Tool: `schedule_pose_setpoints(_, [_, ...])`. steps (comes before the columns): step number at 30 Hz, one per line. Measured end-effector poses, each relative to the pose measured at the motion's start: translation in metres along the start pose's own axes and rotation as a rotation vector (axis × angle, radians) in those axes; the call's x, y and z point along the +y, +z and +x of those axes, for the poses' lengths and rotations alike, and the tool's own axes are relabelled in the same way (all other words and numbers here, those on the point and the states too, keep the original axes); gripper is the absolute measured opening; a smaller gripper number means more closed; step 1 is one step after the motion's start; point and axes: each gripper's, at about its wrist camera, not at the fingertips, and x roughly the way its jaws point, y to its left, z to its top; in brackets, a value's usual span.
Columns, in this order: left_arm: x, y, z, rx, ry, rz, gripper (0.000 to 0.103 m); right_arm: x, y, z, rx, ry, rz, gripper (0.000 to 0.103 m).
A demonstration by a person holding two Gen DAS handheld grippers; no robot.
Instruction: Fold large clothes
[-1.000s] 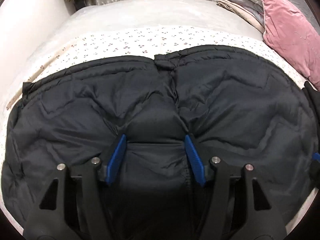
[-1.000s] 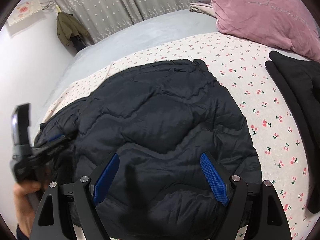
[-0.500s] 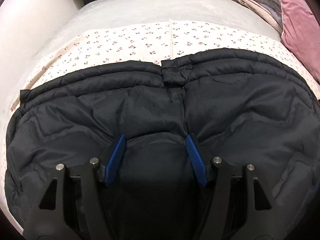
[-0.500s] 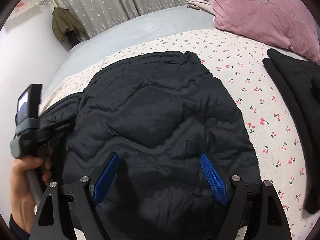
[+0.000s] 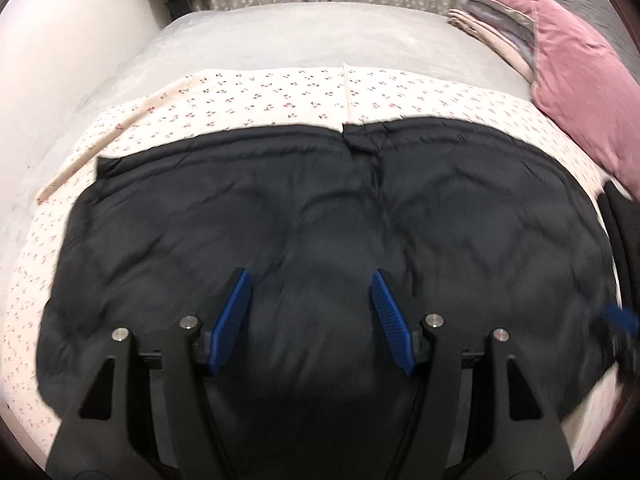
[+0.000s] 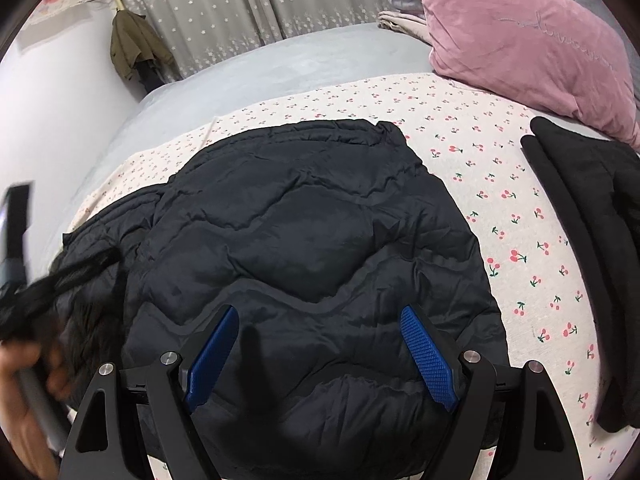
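1. The quilted puffy black jacket point(image 6: 304, 248) is plain black throughout.
2. The cream cotton sheet point(image 6: 500, 184) is printed with small pink cherries on green stems.
3. The velvet cushion point(image 6: 520, 44) is dusty pink.
4. The bed cover point(image 5: 280, 44) is pale grey.
5. The grey curtain point(image 6: 260, 4) carries white stars.
6. Each hand-held gripper has blue pads point(image 6: 428, 356) on black fingers.

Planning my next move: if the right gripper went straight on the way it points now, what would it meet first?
Most likely the black puffer jacket. The right gripper is open with nothing between its fingers, and the jacket fills the view straight ahead. Depth is unclear, so I cannot tell how far off contact is.
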Motion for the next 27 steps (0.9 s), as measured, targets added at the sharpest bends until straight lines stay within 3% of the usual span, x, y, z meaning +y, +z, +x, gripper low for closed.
schedule_pose_setpoints(6, [0.029, -0.047, -0.028, -0.005, -0.024, -0.038, 0.064, 0.007, -0.001, 0.001, -0.001, -0.02, -0.028, 0.084])
schedule_pose_setpoints(9, [0.027, -0.057, -0.016, 0.002, -0.039, -0.049, 0.064, 0.012, -0.003, 0.001, -0.005, -0.035, -0.046, 0.084])
schedule_pose_setpoints(16, [0.016, -0.067, -0.001, -0.026, 0.007, -0.008, 0.065, 0.013, -0.016, -0.008, -0.028, -0.135, -0.1, 0.084])
schedule_pose_setpoints(23, [0.02, -0.071, -0.003, -0.03, -0.007, 0.004, 0.065, -0.006, -0.028, -0.019, -0.032, -0.196, -0.05, 0.084])
schedule_pose_setpoints(27, [0.023, -0.072, -0.006, -0.027, -0.015, -0.003, 0.065, -0.036, -0.039, -0.026, -0.012, -0.186, 0.098, 0.084])
